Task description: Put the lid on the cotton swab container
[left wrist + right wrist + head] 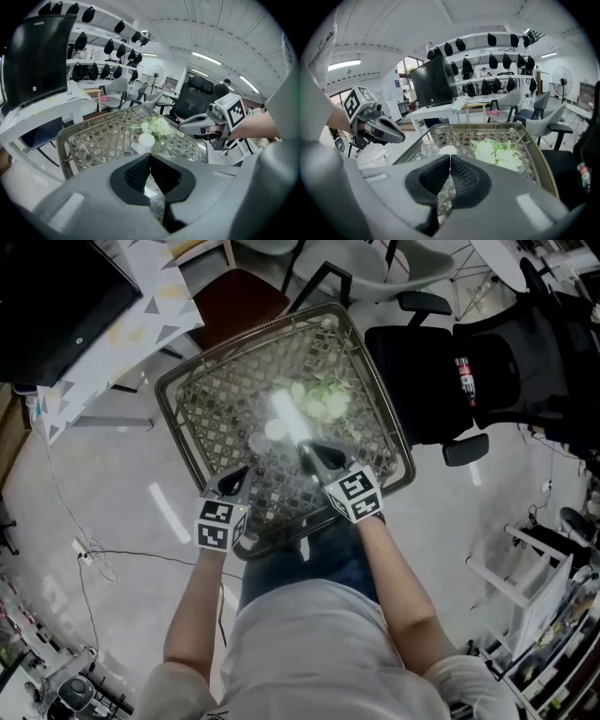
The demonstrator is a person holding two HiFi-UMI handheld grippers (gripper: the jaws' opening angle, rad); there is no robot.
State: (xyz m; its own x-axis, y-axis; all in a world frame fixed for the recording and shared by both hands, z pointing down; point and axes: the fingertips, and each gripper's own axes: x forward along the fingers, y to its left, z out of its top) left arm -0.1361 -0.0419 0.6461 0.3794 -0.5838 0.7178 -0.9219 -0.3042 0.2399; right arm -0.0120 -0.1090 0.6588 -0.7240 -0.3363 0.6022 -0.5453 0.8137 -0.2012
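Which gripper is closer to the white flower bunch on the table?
Right. The right gripper sits just short of the flower bunch; the left gripper is farther back and off to the left.

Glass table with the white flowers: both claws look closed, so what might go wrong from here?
Both the left claw and the right claw are shut and empty; reaching in shut could shove the small white round piece across the smooth glass table. The white flowers lie right beside that piece, so a claw might snag them.
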